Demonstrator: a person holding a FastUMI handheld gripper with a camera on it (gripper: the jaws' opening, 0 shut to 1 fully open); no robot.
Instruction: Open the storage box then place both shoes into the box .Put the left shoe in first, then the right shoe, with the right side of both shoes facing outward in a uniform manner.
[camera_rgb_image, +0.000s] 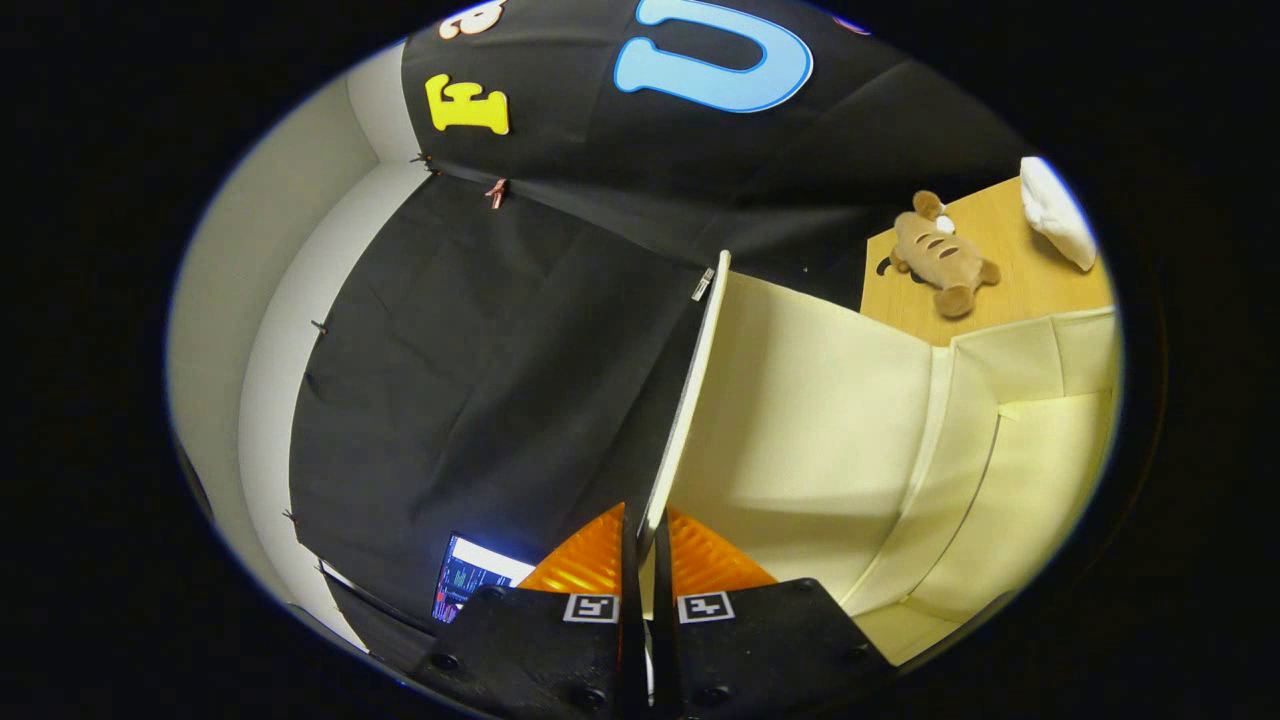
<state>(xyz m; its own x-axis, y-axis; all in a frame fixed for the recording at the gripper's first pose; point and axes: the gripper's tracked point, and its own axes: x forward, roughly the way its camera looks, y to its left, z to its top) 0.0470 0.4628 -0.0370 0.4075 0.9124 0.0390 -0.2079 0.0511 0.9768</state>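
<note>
Gripper (645, 575) clamping the raised lid edge of the storage box (1000, 480).

The cream storage box is standing open just ahead of the jaws and off to their right, its inner walls showing; its lid (800, 400) is rising upright from between the jaws, which are pressing close together on the thin lid edge. Beyond the box, a wooden table (1010, 285) is carrying a brown plush toy (942, 255) and a white cushion (1058, 212). A lit screen (468, 575) is glowing just left of the fingers.
</note>
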